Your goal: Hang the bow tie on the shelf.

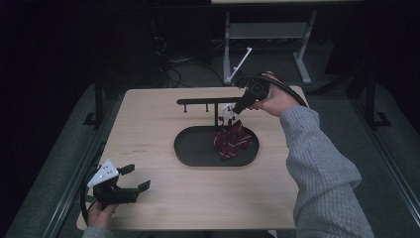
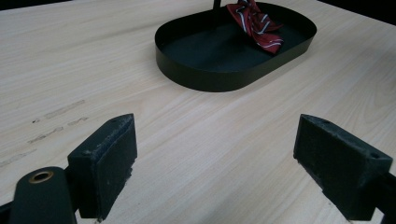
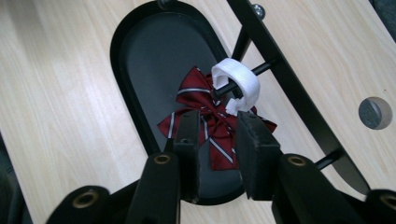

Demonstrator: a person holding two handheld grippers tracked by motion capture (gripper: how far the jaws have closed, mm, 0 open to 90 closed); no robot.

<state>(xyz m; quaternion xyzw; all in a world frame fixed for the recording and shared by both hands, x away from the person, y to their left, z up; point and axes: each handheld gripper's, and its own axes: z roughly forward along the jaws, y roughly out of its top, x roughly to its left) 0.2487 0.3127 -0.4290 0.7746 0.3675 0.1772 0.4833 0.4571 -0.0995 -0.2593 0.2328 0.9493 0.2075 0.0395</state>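
We are watching the bow tie (image 3: 211,125) hanging by its white strap (image 3: 237,81) from a peg of the rack (image 3: 285,77), over the tray's (image 1: 193,148) right half. Our right gripper (image 3: 217,140) is hovering just above with jaws apart, gripping nothing; our left gripper (image 2: 215,161) is idling wide open at the near left. Hanging looks done; backing away is remaining.

- Bow tie (image 3: 212,122): dark red with white and dark stripes.
- Strap loop (image 3: 238,81) on the bow tie: plain white.
- Tray (image 2: 205,74): matte black, no pattern.
- Rack (image 1: 203,101): black throughout.
- Bench (image 1: 148,129): pale wood-grain finish with a few faint dark marks.
- Left gripper (image 1: 132,177): black, with a light grey plate on top.
- Right gripper (image 3: 217,140): black, with brass-coloured rivets.
- Sleeve (image 1: 322,168): grey knit.
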